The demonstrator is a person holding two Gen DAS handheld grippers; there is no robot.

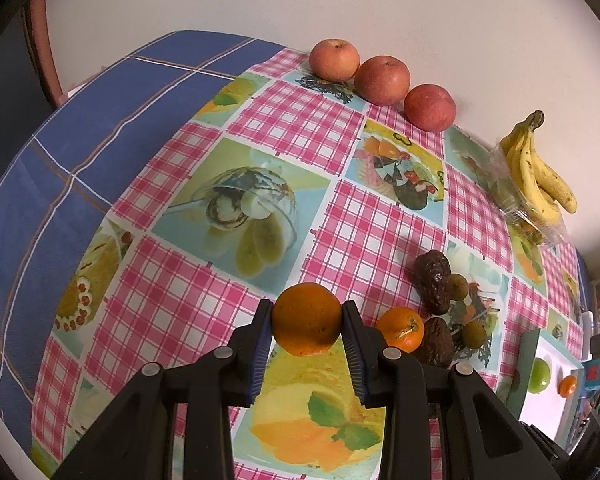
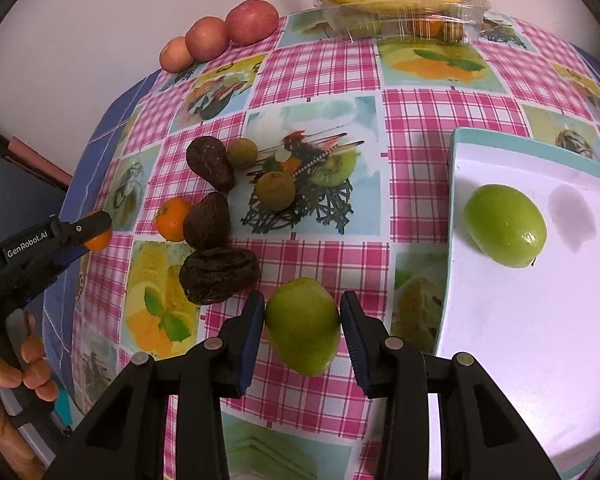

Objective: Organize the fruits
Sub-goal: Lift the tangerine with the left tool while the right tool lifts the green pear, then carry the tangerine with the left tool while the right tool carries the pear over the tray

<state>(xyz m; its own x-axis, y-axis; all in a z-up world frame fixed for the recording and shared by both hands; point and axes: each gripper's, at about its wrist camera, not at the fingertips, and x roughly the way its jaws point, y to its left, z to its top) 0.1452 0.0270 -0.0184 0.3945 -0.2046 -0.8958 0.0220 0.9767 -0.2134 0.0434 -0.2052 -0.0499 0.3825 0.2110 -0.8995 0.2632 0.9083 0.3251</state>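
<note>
My left gripper (image 1: 306, 322) is shut on an orange (image 1: 306, 312), held just above the patterned tablecloth. In the right wrist view that same left gripper (image 2: 96, 232) shows at the far left with the orange between its tips. My right gripper (image 2: 303, 320) is shut on a green fruit (image 2: 302, 336), pads pressing both its sides, just left of the white tray (image 2: 540, 340). A second green fruit (image 2: 505, 225) lies on that tray. A small orange (image 1: 568, 385) sits on the tray too, seen in the left wrist view.
A loose orange (image 2: 172, 218), three dark wrinkled fruits (image 2: 218, 276) and two small olive-green fruits (image 2: 276, 190) lie mid-table. Three apples (image 1: 382, 80) line the wall. Bananas (image 1: 540, 168) rest on a clear plastic box (image 2: 404, 20). A hand (image 2: 4, 376) grips the left tool.
</note>
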